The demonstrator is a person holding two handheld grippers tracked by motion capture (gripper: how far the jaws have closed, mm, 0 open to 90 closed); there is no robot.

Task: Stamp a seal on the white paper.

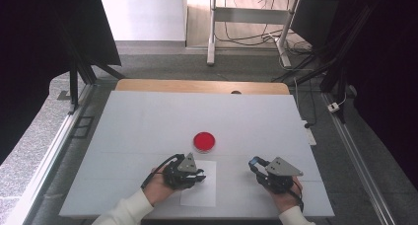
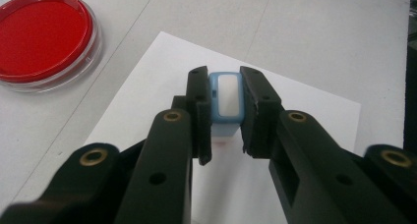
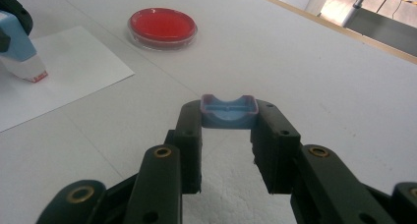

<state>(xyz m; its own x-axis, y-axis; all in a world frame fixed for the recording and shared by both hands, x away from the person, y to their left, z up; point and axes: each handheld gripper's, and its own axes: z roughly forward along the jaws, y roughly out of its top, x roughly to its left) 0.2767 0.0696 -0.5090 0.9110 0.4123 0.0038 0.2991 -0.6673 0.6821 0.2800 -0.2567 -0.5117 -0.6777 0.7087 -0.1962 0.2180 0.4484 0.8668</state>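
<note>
Fingers of the left gripper (image 2: 226, 111) clamp a blue stamp (image 2: 225, 102) over the white paper (image 2: 305, 116); the right gripper (image 3: 228, 123) pinches its blue cap (image 3: 229, 112) above the worktop (image 3: 344, 76). A tilted press could smear. Beyond sits the red ink dish (image 1: 204, 141); the right gripper view alone reveals the stamp's red face.

Sitting on the table are one red dish (image 1: 204, 141) and one white paper sheet (image 1: 207, 193) — two grippers are holding one blue stamp (image 2: 225, 101) and one blue cap (image 3: 228, 112).
</note>
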